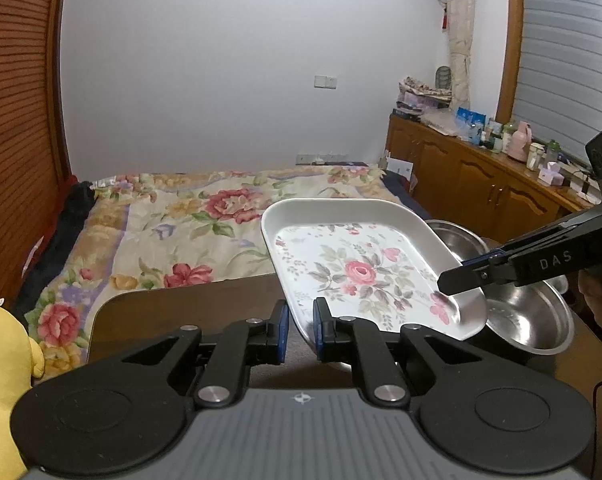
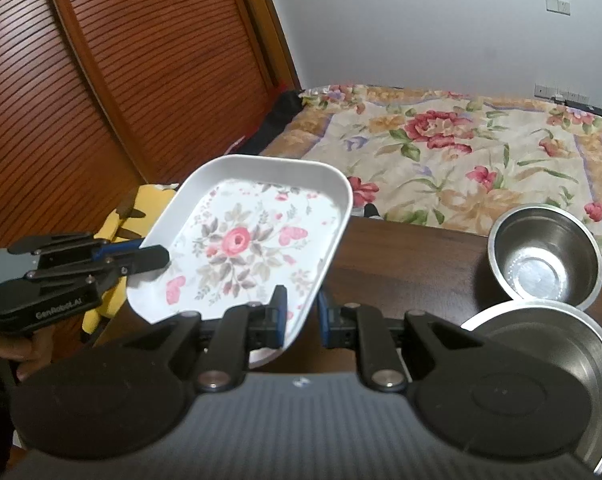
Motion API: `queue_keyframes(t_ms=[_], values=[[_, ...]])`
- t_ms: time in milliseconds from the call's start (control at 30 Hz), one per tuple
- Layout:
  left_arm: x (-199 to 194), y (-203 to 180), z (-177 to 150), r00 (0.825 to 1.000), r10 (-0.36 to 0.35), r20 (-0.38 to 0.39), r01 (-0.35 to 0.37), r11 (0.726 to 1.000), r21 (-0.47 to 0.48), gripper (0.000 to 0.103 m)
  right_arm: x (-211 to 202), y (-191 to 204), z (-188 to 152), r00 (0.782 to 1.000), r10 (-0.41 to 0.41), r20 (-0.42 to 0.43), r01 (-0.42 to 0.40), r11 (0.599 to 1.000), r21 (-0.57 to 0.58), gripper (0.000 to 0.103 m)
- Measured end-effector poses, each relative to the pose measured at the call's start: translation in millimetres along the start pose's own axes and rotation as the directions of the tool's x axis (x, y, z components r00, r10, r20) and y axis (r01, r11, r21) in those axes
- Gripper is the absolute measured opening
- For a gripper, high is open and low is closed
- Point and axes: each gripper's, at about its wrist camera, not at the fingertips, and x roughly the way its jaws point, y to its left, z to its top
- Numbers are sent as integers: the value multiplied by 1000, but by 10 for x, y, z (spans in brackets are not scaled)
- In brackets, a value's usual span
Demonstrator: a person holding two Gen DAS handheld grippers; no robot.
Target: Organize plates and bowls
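The bed (image 1: 189, 220), under a floral cover, fills the middle of the left wrist view and the upper right of the right wrist view. A louvred wooden door (image 2: 101, 80) takes up the upper left of the right wrist view. The dark brown table (image 2: 401, 264) stands in front of the bed, in the lower half of both views.

The tray (image 2: 241, 240) is white and rectangular with rounded corners and a rose print on its floor. It is held clear of the table surface and tilted, at centre-right in the left wrist view and centre-left in the right wrist view.

Two steel bowls sit on the table at the right of the right wrist view. The wide shallow bowl (image 2: 541, 360) is at the lower right. The smaller deep bowl (image 2: 545, 256) is just behind it (contact between the two cannot be confirmed).

The left gripper (image 1: 301, 328) is at the bottom centre of its own view. Its jaws are clamped on the near left rim of the tray, and the rim passes between the blue pads.

The right gripper (image 2: 303, 316) is at the bottom centre of its own view. Its jaws are clamped on the opposite rim of the tray.

A yellow plush toy (image 1: 1, 360) lies at the lower left edge of the left wrist view.
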Motion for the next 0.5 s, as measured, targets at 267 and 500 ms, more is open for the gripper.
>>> queue_keyframes(t_ms=[267,500], values=[[-204,-96,-62,1000,1,9,-1,1000,17,15,-159,31,-141,999,23,25,-23,1000,-1,18],[-361,-158,-309,999,-29,15,29,999,-30,15,-202,1,-376,998,49,34,-50,998,33,18]])
